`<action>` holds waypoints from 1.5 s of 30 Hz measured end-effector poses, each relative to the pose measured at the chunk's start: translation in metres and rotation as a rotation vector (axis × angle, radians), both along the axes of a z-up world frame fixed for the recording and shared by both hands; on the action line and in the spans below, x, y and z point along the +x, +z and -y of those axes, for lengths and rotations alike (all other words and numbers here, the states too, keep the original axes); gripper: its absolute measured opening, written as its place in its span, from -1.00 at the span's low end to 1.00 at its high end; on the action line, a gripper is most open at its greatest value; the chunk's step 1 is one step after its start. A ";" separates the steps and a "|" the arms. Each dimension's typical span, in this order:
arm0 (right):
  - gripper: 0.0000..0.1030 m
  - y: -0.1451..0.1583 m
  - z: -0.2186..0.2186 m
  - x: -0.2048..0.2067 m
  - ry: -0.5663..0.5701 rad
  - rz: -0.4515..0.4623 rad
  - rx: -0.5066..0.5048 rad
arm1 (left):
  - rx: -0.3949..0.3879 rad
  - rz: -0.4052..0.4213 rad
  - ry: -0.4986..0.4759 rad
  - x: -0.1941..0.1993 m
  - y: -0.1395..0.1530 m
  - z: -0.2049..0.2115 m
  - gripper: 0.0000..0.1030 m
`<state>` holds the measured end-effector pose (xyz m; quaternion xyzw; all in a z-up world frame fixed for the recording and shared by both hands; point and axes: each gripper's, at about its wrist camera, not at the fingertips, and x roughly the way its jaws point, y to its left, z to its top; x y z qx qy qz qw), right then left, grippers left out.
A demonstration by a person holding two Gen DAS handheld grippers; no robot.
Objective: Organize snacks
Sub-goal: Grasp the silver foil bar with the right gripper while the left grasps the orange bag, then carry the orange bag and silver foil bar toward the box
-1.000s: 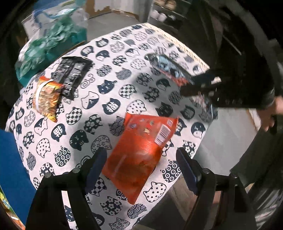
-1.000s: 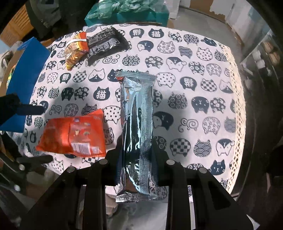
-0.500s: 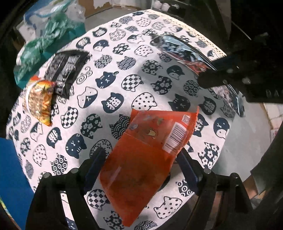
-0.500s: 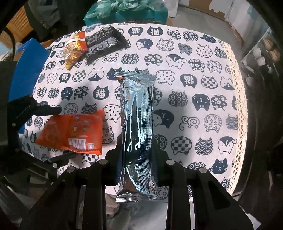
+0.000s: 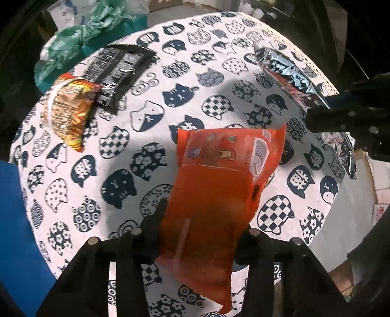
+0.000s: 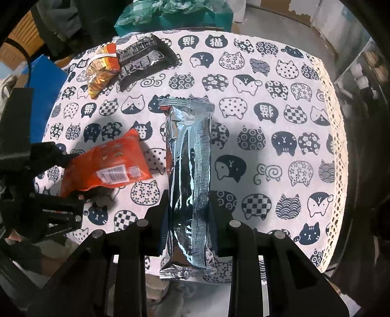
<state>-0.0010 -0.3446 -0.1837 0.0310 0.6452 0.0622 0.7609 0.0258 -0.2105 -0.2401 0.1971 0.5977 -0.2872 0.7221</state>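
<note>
So far, two packs lie together at the bench's (image 6: pixel 280 170) far left edge: a yellow-orange pack (image 6: pixel 101 72) and a black pack (image 6: pixel 143 59), the black one overlapping it in the left view. That pair looks like the sorted group, as I judge it. The other two snacks are off the cloth and in hand. The left gripper (image 5: pixel 202 226) has its jaws closed on the lower part of an orange pack (image 5: pixel 219 185), which tilts up over the near edge. The right gripper (image 6: pixel 189 219) has its jaws clamped on a long silver pack (image 6: pixel 189 170), held lengthwise above the cloth. Both are left to be placed.

Where they belong is unclear. A teal bag (image 6: pixel 170 12) beyond the bench is cropped, its contents unreadable. A blue thing (image 6: pixel 45 80) at the left is partly cut off. The printing on the packs is too small to read.
</note>
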 end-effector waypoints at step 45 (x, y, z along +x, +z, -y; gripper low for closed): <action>-0.49 0.097 -0.086 0.028 0.116 0.254 0.059 | -0.120 0.381 0.305 0.001 0.169 -0.101 -0.30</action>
